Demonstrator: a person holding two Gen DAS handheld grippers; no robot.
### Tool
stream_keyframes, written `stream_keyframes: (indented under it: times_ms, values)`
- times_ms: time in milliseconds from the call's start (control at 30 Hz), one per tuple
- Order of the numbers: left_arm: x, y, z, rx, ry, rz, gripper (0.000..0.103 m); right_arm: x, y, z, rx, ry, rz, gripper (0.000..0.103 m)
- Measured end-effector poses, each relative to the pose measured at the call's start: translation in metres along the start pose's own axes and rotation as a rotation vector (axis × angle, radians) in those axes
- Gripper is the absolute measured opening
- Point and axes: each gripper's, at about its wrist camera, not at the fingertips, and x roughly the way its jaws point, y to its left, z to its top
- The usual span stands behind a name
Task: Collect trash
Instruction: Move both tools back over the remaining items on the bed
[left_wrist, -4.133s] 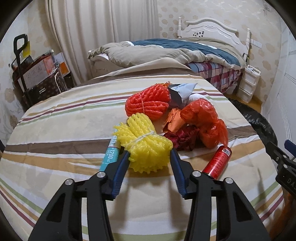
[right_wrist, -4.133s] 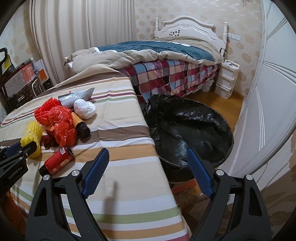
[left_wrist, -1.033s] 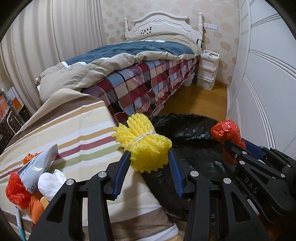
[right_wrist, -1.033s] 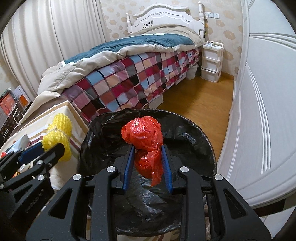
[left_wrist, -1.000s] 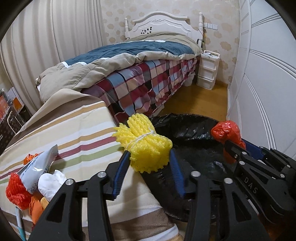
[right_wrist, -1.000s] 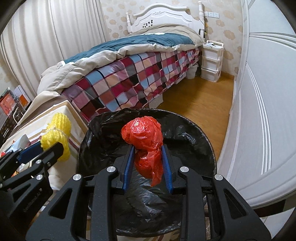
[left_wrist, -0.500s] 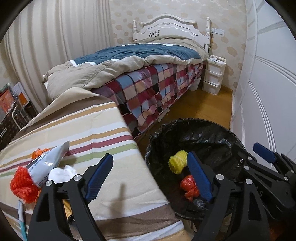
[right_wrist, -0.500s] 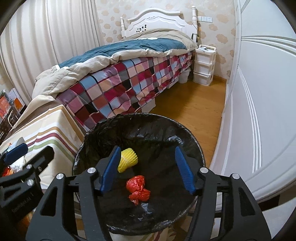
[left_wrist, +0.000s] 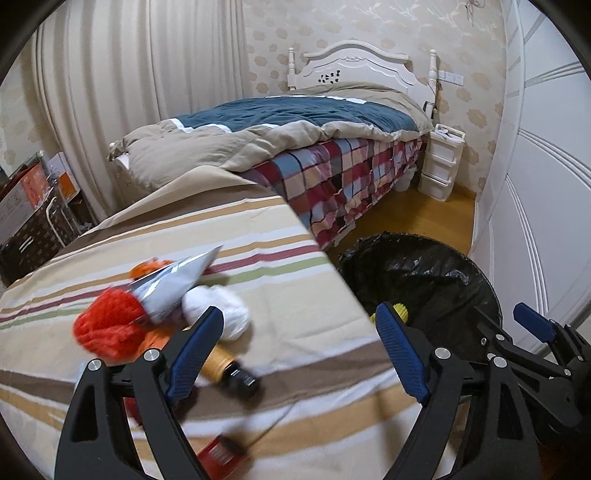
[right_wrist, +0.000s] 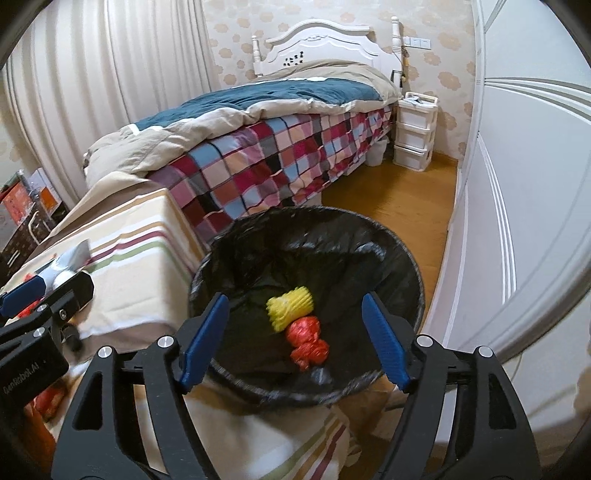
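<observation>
Left view only: orange foam net (left_wrist: 107, 328) at 9 o'clock; left gripper (left_wrist: 299, 347) spread, empty.
Right view only: red bag (right_wrist: 306, 341) binned; right gripper (right_wrist: 295, 339) opening, empty.

The right gripper (right_wrist: 295, 339) hangs above the black-lined trash bin (right_wrist: 399, 243), and its blue jaws are opening with nothing between them. Inside the bin lie a yellow foam net (right_wrist: 290, 308) and a red plastic bag (right_wrist: 306, 341), touching each other. Left of the bin is the striped cloth (right_wrist: 136, 254), and over it the left gripper (right_wrist: 37, 295). Behind the bin stands the bed with a checked blanket (right_wrist: 266, 162).
</observation>
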Motion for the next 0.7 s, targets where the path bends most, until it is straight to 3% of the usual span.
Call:
stream_keyframes:
  times_ms: [700]
  values:
    - [-0.067, 0.119, -0.072, -0.134, 0.012, 0.176, 0.084, -0.050, 0.095, -0.057, -0.163, 0.043, 0.122, 0.074]
